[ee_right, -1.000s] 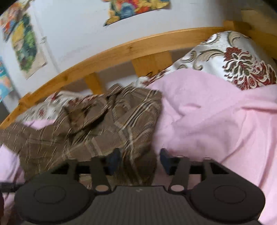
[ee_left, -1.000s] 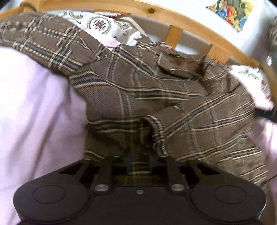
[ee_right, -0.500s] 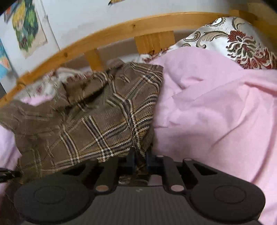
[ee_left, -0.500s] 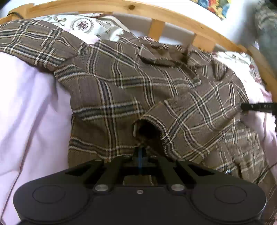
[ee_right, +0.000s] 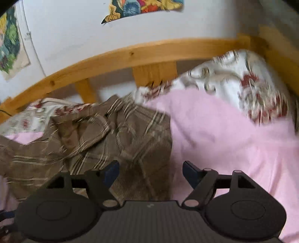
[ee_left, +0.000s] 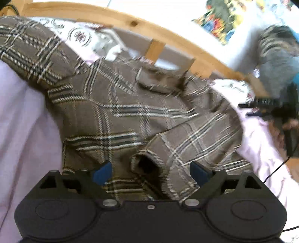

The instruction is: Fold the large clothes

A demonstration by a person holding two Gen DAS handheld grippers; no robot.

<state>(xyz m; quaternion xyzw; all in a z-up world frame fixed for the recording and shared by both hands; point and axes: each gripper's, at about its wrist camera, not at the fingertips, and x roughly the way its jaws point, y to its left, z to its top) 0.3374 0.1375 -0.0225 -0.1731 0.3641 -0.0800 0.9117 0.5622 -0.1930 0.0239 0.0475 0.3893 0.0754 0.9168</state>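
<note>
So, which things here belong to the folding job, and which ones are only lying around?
For the job:
- brown plaid jacket, spread on the bed
- left gripper, open, jaws just opened off the cuff
- right gripper, open, jaws just opened over the jacket's edge

Just lying about:
- pink blanket
- floral pillow
- wooden bed rail
- wall posters

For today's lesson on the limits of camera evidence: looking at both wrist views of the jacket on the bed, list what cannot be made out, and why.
- Jacket hem: left wrist view, hidden behind the left gripper body.
- Far sleeve: left wrist view, cut off by the left edge.
- Collar: right wrist view, smeared by motion blur.
- Pillow pattern: right wrist view, blurred.
- Right gripper grip: its jaws, just opening, stand apart; contact with cloth below is hidden.
</note>
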